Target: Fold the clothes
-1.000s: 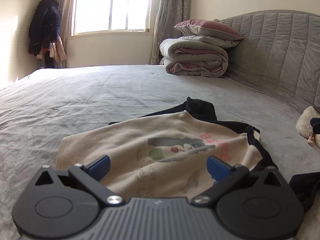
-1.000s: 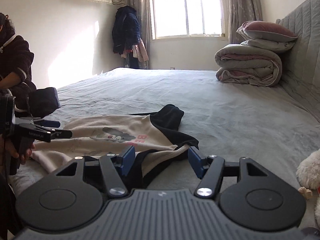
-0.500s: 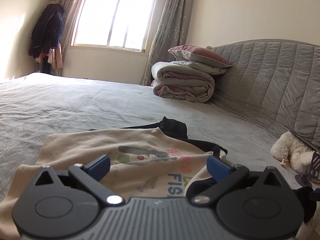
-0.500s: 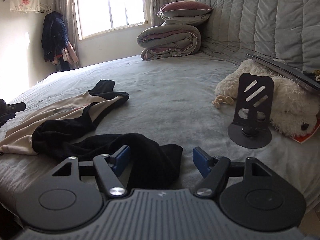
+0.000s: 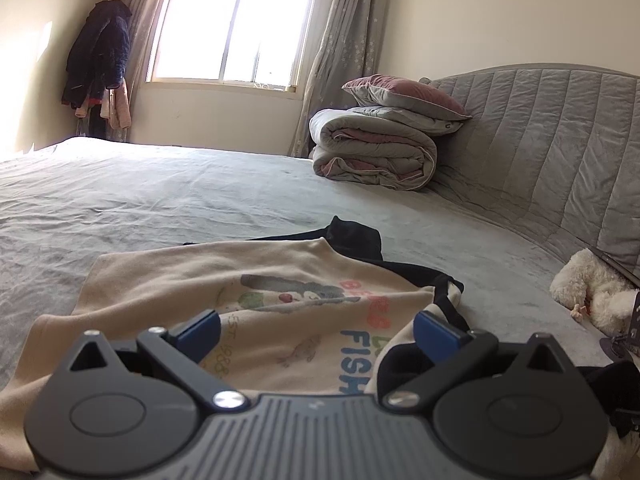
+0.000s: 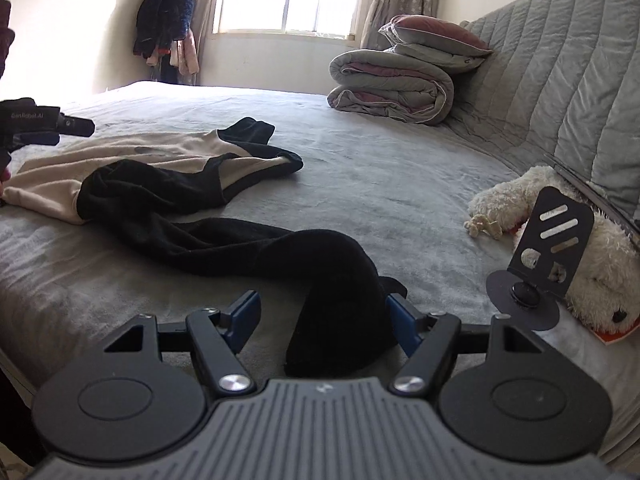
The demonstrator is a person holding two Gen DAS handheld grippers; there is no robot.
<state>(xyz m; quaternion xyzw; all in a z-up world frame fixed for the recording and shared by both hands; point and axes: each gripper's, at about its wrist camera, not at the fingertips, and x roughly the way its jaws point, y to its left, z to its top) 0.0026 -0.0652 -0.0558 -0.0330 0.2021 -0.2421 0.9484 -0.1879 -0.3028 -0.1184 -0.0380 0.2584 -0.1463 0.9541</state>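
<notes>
Sweatshirt (image 5: 280, 304), cream with black sleeves and a printed picture, lies spread but not flat on the grey bed (image 5: 160, 192), near the front edge. Its long black sleeve (image 6: 256, 240) runs away from the body toward the right side, and the cuff end is bunched up.

A second ago the right gripper (image 6: 322, 318) was looking at the body of the garment from higher up; now it has come down and swung over to the sleeve end. Its jaws have just been opening a little, and the cuff now sits between them, close against the right finger, with a clear gap on the left side. So it is released, nothing grasped yet.

The left gripper (image 5: 316, 330) hangs over the lower hem of the sweatshirt, also wide apart and holding nothing. It has shifted only a little since then.

I judge that the person prepares to take the sleeve and bring it over the body, the first fold. The cuff is thick and twisted, so the grip may catch only part of it. A white plush toy (image 6: 560, 216) and a black stand (image 6: 544, 256) lie near, to the right.
</notes>
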